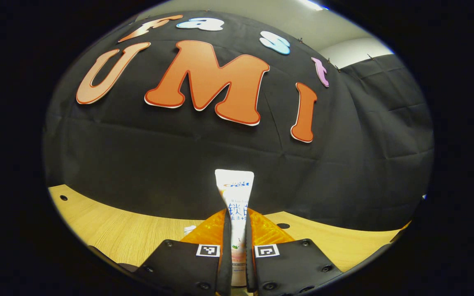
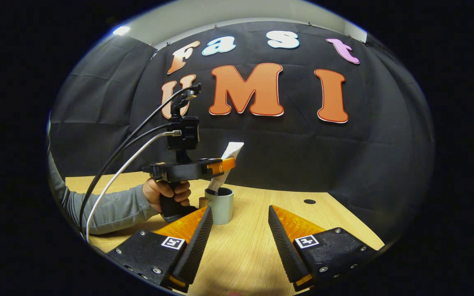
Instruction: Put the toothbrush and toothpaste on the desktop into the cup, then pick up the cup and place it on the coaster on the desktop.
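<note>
Your left gripper (image 1: pixel 237 242) pinches the soft, light toothpaste (image 1: pixel 235 197) mid-tube above the cup (image 2: pixel 219 204); right gripper (image 2: pixel 240 234) fingers spread, holding nothing

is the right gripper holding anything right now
No, the right gripper stands open in its own view with only bare desktop between its fingers, while the left gripper holds the toothpaste over the cup.

Lower end of the toothpaste (image 1: pixel 234 205) ran out past the bottom edge of the left gripper view, its flanks covered by the fingers (image 1: pixel 223 242) clamped on it. In the right gripper view, tube's foot sank out of sight inside the cup (image 2: pixel 220 204), too dim to tell how deep. Small brown thing (image 2: pixel 203 202) beside the cup stayed half hidden behind a finger, unidentifiable.
</note>
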The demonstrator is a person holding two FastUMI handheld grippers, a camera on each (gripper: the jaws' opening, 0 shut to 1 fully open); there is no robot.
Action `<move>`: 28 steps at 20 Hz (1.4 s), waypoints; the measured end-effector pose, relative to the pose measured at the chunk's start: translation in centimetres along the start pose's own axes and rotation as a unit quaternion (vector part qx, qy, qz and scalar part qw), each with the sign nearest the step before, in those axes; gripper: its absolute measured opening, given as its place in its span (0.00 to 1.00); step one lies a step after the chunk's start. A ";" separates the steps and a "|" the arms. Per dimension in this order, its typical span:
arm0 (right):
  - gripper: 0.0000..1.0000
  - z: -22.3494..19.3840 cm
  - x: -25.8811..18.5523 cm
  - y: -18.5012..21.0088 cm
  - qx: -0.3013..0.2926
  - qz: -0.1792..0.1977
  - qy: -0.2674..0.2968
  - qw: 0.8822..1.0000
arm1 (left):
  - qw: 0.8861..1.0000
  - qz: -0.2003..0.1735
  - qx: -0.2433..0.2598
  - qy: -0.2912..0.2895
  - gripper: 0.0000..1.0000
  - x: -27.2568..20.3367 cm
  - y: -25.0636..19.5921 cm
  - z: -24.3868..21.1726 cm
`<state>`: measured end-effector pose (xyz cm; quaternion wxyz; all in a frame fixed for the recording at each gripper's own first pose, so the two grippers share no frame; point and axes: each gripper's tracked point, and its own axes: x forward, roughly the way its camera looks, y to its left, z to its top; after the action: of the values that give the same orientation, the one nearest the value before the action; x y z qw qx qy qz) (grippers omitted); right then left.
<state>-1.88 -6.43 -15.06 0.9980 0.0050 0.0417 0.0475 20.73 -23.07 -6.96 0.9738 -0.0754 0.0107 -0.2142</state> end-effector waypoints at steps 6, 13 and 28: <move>0.82 -0.8 0.4 0.2 0.000 0.001 0.009 1.000 | 0.999 -0.008 -0.008 0.035 0.19 0.3 0.1 -2.8; 0.82 -1.4 0.9 0.4 0.008 0.000 0.015 1.000 | 0.998 -0.017 -0.027 0.055 0.29 -0.9 0.2 -3.3; 0.82 -1.2 4.9 3.5 0.010 0.002 0.047 0.999 | 0.996 -0.013 -0.006 0.086 0.79 -7.9 2.9 -1.3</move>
<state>2.58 -2.44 -16.65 0.9947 0.0127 0.0891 0.0493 14.72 -17.35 -8.75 0.9659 -0.0628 0.0949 -0.2327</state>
